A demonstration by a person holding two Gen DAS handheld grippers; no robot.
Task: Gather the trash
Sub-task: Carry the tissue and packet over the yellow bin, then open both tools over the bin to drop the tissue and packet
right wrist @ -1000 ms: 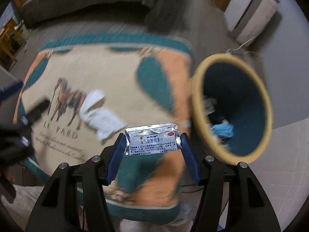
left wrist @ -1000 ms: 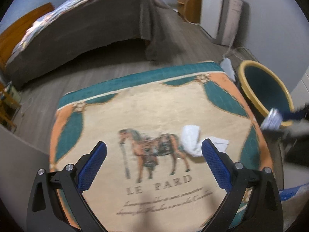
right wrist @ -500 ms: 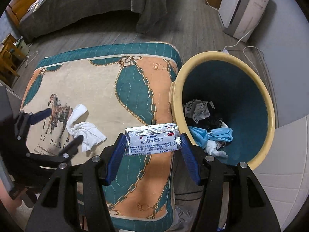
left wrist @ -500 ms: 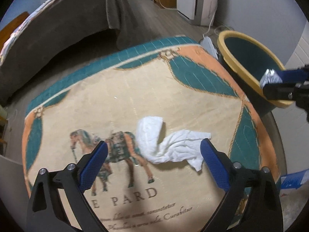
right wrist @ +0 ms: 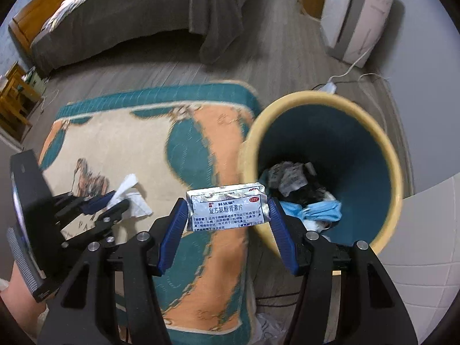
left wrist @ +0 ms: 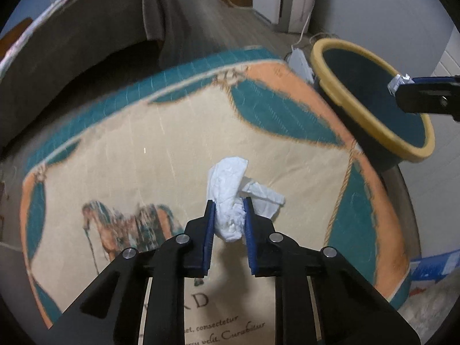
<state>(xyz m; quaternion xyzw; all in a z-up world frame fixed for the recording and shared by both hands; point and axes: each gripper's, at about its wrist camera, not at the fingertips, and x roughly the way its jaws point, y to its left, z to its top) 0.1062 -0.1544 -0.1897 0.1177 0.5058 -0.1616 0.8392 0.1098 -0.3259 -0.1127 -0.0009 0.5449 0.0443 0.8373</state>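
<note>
Bin (right wrist: 371,155) already has a mask and scraps in it. Right gripper (right wrist: 227,211) is clamped on a foil packet (right wrist: 227,207) by the bin's rim, not dropped yet. Left gripper (left wrist: 228,215) is closing on the tissue (left wrist: 230,189) mid-rug (left wrist: 129,149); wood floor, bed (right wrist: 129,20) behind

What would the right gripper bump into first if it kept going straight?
Probably the rug beside the bin's yellow rim; depth is hard to judge. The right gripper points steeply down, fingers gripping a silver packet.
</note>
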